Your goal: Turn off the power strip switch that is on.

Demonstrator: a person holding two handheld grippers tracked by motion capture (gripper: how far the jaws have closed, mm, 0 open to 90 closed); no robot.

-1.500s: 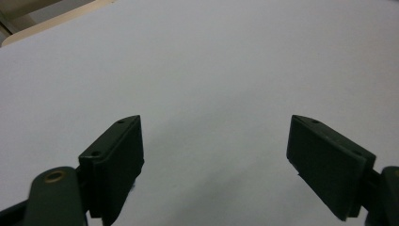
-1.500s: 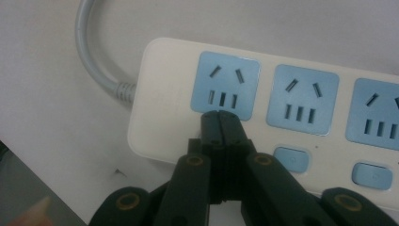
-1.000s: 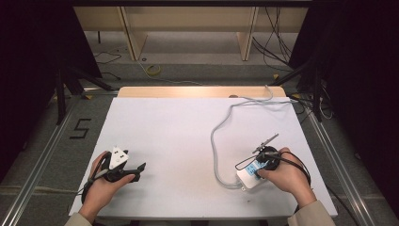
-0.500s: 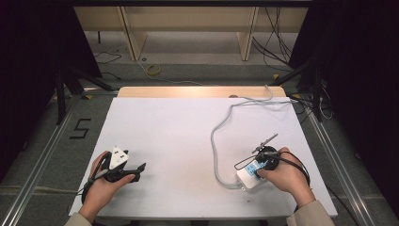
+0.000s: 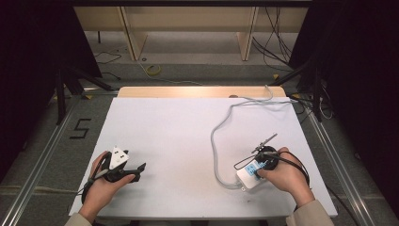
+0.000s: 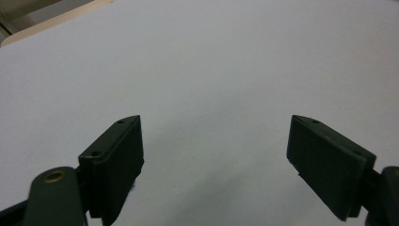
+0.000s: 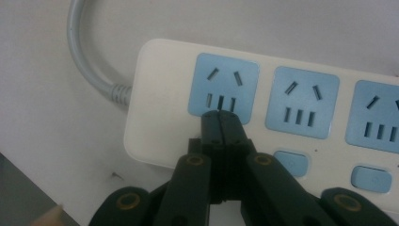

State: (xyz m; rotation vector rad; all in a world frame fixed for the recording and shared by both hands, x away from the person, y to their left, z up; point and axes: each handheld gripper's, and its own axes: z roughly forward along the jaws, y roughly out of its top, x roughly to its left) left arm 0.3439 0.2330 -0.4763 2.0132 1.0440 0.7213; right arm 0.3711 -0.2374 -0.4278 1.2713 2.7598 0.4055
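Half the power strip (image 5: 250, 175) under right hand (image 5: 282, 175)

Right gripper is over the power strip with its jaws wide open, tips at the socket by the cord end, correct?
Not quite. The right gripper has its jaws shut, pressed together, as the right gripper view shows. The rest holds: its tips sit at the power strip's socket nearest the cord.

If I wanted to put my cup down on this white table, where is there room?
The broad middle of the white table is bare, between the left claw and the grey cable, and so is the far left part up to the wooden edge. The near right is crowded: the white power strip with blue sockets, its cable and the right claw.
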